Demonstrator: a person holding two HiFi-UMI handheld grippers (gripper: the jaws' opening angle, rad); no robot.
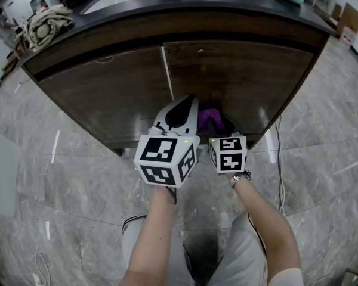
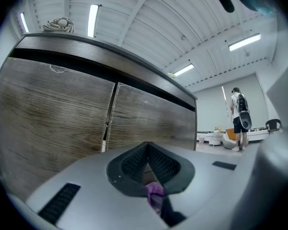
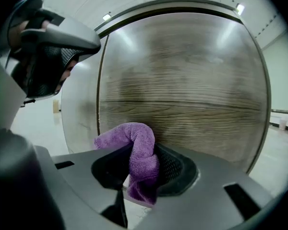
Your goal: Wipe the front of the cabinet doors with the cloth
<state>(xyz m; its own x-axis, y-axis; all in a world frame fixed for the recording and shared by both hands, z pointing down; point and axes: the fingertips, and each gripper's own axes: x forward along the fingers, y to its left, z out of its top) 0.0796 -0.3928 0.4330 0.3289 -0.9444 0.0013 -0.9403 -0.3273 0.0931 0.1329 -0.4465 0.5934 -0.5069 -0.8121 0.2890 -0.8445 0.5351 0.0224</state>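
Right gripper (image 3: pixel 145 163) is clamped tight on the purple cloth (image 3: pixel 142 147). The cloth bunches up out of the jaws, right up by the right cabinet door (image 3: pixel 182 90), low down near the seam between the two doors. Left gripper (image 2: pixel 148 150) has its jaws closed tip to tip with nothing clearly pinched. It hangs just beside the right one, facing the left cabinet door (image 2: pixel 48 123). The dark worktop (image 1: pixel 197 5) runs above.
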